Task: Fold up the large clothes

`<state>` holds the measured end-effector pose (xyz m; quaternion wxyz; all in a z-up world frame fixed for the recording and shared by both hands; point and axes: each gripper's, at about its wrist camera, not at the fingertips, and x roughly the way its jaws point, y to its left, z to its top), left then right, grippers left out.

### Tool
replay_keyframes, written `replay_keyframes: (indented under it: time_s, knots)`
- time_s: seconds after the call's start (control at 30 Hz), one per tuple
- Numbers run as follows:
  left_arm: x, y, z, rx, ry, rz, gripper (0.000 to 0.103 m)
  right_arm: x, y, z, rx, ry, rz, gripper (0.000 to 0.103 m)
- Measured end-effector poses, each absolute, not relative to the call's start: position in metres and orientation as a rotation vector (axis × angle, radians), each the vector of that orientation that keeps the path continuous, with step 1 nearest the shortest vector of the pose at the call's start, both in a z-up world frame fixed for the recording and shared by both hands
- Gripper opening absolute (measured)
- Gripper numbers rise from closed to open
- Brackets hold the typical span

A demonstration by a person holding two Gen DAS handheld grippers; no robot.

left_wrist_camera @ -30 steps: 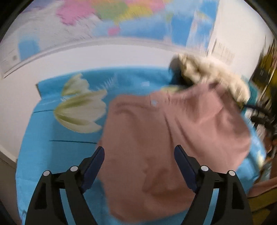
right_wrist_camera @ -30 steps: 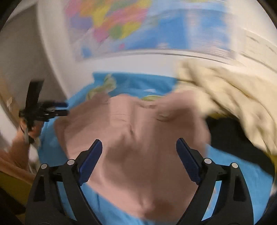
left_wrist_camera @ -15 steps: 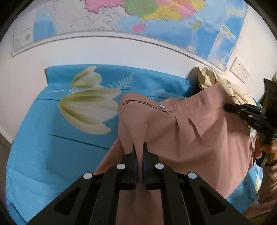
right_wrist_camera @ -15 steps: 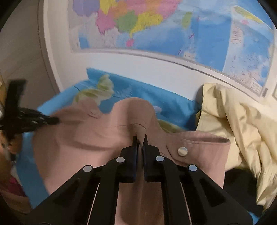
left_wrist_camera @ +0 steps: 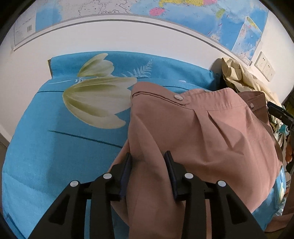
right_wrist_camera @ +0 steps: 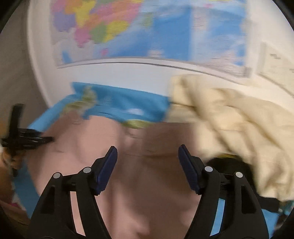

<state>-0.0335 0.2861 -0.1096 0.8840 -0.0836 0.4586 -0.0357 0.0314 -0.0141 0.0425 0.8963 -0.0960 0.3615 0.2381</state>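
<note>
White wall fills the upper part of both views, with a coloured map [left_wrist_camera: 183, 11] across the top and a wall socket [left_wrist_camera: 265, 66] at upper right of the left wrist view. Below it lies a blue sheet [left_wrist_camera: 46, 147] printed with a large pale flower [left_wrist_camera: 95, 99]; whether it covers a bed or another surface cannot be told. Dusty-pink garment [left_wrist_camera: 202, 139] lies on the sheet, centre to right of frame, its buttoned band [left_wrist_camera: 178, 97] toward the wall, pleats below. Left gripper [left_wrist_camera: 148, 169] at lower centre: jaws part-way apart and opening, a raised fold of the pink cloth between them; its left pad seems to touch the cloth, the right pad stands just clear. Cream garment [left_wrist_camera: 244, 79] bunched at upper right against the wall, something dark beneath it. Right wrist view is heavily blurred. Right gripper [right_wrist_camera: 148, 161] at lower centre: jaws wide and opening, pink garment [right_wrist_camera: 147, 183] lying under the gap, probably not pinched. Cream garment [right_wrist_camera: 238, 128] fills the right side. The left gripper [right_wrist_camera: 27, 139] shows as a dark shape at left edge.
</note>
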Motion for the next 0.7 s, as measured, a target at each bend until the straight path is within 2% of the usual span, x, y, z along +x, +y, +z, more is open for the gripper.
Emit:
replay_keyframes:
  time_s: [0.07, 0.1, 0.13, 0.17, 0.2, 0.33, 0.4, 0.47, 0.5, 0.53, 0.63, 0.7]
  knots:
    - [-0.032, 0.286, -0.111, -0.175, 0.955, -0.072, 0.036, 0.033, -0.024, 0.035, -0.232, 0.782, 0.454, 0.07]
    - [-0.032, 0.285, -0.111, -0.178, 0.955, -0.07, 0.036, 0.036, -0.023, 0.024, -0.28, 0.802, 0.415, 0.06]
    - [-0.032, 0.285, -0.112, -0.179, 0.954, -0.07, 0.036, 0.039, -0.024, 0.016, -0.309, 0.82, 0.398, 0.027]
    - [-0.033, 0.285, -0.112, -0.18, 0.955, -0.067, 0.037, 0.041, -0.024, 0.009, -0.324, 0.842, 0.392, 0.011]
    - [-0.033, 0.285, -0.111, -0.181, 0.956, -0.064, 0.037, 0.045, -0.028, 0.005, -0.291, 0.879, 0.406, 0.004]
    - [-0.033, 0.287, -0.111, -0.18, 0.958, -0.052, 0.041, 0.048, -0.076, 0.021, -0.079, 0.837, 0.381, 0.003]
    - [-0.031, 0.289, -0.113, -0.191, 0.963, -0.054, 0.043, 0.056, -0.102, 0.011, 0.058, 0.903, 0.392, 0.003]
    - [-0.03, 0.288, -0.113, -0.184, 0.966, -0.048, 0.047, 0.056, -0.101, -0.003, 0.042, 0.964, 0.387, 0.006]
    - [-0.031, 0.288, -0.113, -0.176, 0.966, -0.04, 0.048, 0.054, -0.097, -0.01, 0.01, 0.99, 0.395, 0.011]
    - [-0.032, 0.287, -0.112, -0.175, 0.965, -0.036, 0.048, 0.052, -0.096, -0.012, 0.003, 0.989, 0.39, 0.027]
    - [-0.039, 0.293, -0.106, -0.195, 0.947, -0.028, 0.051, 0.045, -0.112, -0.001, 0.085, 0.943, 0.379, 0.061]
    - [-0.048, 0.298, -0.101, -0.204, 0.927, -0.017, 0.056, 0.032, -0.129, 0.013, 0.153, 0.905, 0.389, 0.063]
